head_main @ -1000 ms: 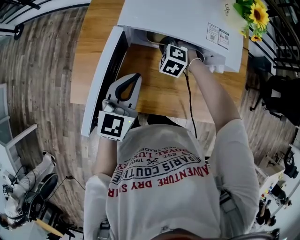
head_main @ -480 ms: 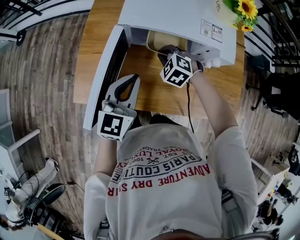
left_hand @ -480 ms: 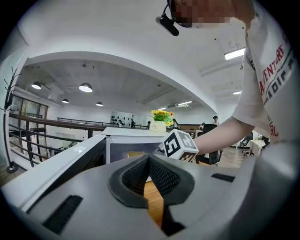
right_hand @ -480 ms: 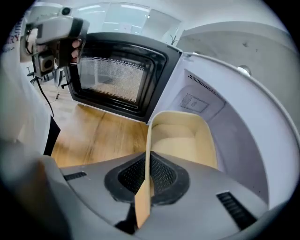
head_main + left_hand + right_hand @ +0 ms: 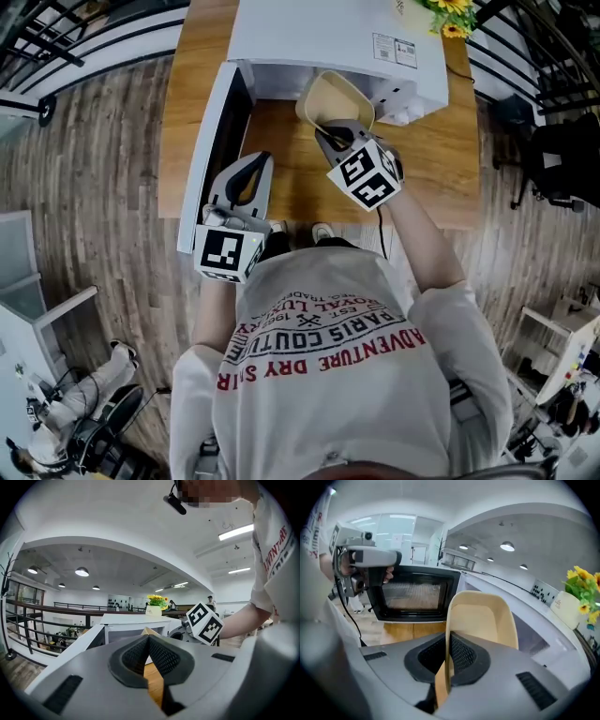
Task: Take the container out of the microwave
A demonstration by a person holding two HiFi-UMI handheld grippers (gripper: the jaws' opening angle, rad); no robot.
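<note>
A wooden bench (image 5: 441,169) fills the upper middle of the head view, and a white microwave (image 5: 319,37) sits on it at the top of the frame. Its door (image 5: 211,159) hangs open to the left. The beige container (image 5: 336,103) is at the microwave's open front, tilted and lifted over the bench. The right hand-held gripper (image 5: 337,131) holds it, jaws pinched tight on its near wall, with one pad inside and one outside. The left hand-held gripper (image 5: 246,173) hovers lower left, beside the open door, with its jaws closed together on nothing. A small pot of sunflowers (image 5: 450,7) stands at the top right edge.
</note>
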